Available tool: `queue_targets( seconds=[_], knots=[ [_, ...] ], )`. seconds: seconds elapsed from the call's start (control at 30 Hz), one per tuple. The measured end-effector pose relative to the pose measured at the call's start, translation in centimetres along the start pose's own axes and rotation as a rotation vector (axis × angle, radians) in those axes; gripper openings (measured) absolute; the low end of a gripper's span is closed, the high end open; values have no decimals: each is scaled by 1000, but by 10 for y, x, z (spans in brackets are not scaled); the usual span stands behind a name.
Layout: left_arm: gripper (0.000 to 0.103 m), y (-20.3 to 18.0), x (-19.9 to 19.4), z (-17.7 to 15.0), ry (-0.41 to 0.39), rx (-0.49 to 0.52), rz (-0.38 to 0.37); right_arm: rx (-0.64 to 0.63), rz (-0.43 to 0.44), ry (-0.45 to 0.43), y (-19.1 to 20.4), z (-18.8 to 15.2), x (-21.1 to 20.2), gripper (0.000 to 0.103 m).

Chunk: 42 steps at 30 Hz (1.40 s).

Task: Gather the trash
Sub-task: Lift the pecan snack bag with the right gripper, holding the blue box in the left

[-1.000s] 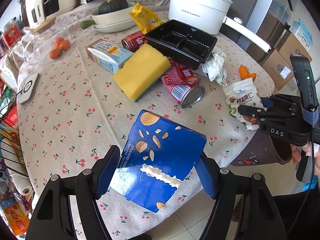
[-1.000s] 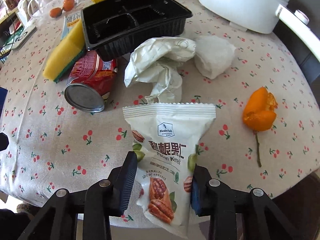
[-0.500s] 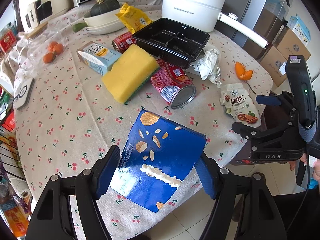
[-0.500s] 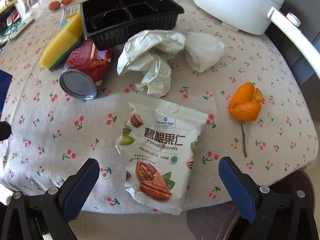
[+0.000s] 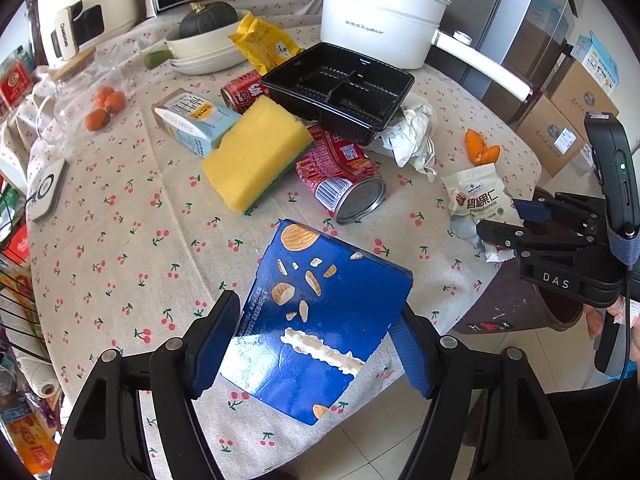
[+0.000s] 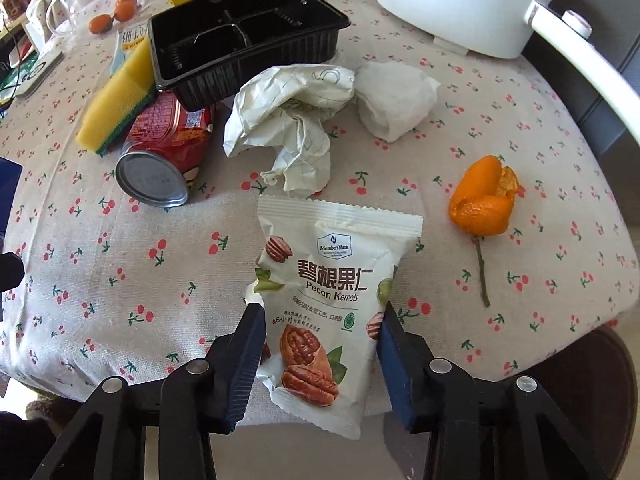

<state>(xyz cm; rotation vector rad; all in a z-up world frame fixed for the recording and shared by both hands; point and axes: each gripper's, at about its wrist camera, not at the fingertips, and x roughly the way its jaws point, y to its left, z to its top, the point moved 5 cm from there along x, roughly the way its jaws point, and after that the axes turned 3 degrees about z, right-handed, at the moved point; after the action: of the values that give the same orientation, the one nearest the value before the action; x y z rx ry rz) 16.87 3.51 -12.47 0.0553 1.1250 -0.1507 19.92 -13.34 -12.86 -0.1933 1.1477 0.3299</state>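
Cluttered desk (image 5: 120,216): I am holding the blue carton (image 5: 320,320) in my left gripper (image 5: 316,344) while right gripper (image 6: 320,348) jaws are pinching the pecan packet (image 6: 332,280), long axis pointing forward, beside the bin (image 5: 516,312).

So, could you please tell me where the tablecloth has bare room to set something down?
Bare cloth lies left of the yellow sponge, toward the white pad, and between the red can and pecan bag. It is crowded around the black tray and crumpled paper.

Matt cherry-print cloth tablecloth (image 6: 132,280); glossy white plastic pecan packet (image 6: 332,280); on the cloth beyond the packet, crumpled white paper (image 6: 288,120) and a shiny metal-ended red can (image 6: 160,160).
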Motion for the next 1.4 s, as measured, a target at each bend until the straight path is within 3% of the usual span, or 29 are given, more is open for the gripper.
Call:
queue_targets(
  seconds=[0.07, 0.13, 0.17, 0.37, 0.4, 0.5, 0.53, 0.63, 0.73, 0.8, 0.87, 0.93, 1.17, 1.4],
  knots=[
    [76, -3, 0, 0, -1, 3, -2, 14, 2, -6, -5, -1, -3, 44],
    [76, -6, 1, 1, -1, 7, -2, 26, 0, -11, -11, -2, -6, 30],
    [76, -7, 1, 1, 0, 9, -2, 33, 1, -13, -14, -3, -8, 28],
    [76, -10, 3, 2, 4, 13, -5, 92, 45, -18, -27, -6, -12, 27],
    [76, -11, 4, 2, 4, 15, -5, 107, 46, -22, -29, -6, -13, 34],
    [76, -12, 4, 1, 6, 21, -4, 120, 36, -42, -28, -5, -16, 79],
    [76, -11, 5, 1, 7, 21, -2, 112, 40, -46, -24, -4, -17, 86],
    [76, -9, 5, 0, 11, 16, 1, 56, 36, -16, -8, -5, -7, 86],
    [76, -8, 6, -1, 13, 14, 4, -5, -21, 30, 1, -8, 11, 85],
    [76, -7, 6, -2, 14, 15, 4, -13, -42, 54, 0, -10, 21, 81],
    [76, -7, 6, -2, 13, 16, 4, 17, -11, 45, -4, -7, 21, 72],
    [76, -6, 5, -3, 12, 17, 5, 33, 4, 43, -7, -5, 19, 56],
    [76, -4, 2, -3, 5, 11, 1, 46, 20, 3, -8, 2, 3, 44],
    [76, -12, 5, -3, 11, 27, -2, 84, 71, -6, -17, 0, -4, 23]
  ],
)
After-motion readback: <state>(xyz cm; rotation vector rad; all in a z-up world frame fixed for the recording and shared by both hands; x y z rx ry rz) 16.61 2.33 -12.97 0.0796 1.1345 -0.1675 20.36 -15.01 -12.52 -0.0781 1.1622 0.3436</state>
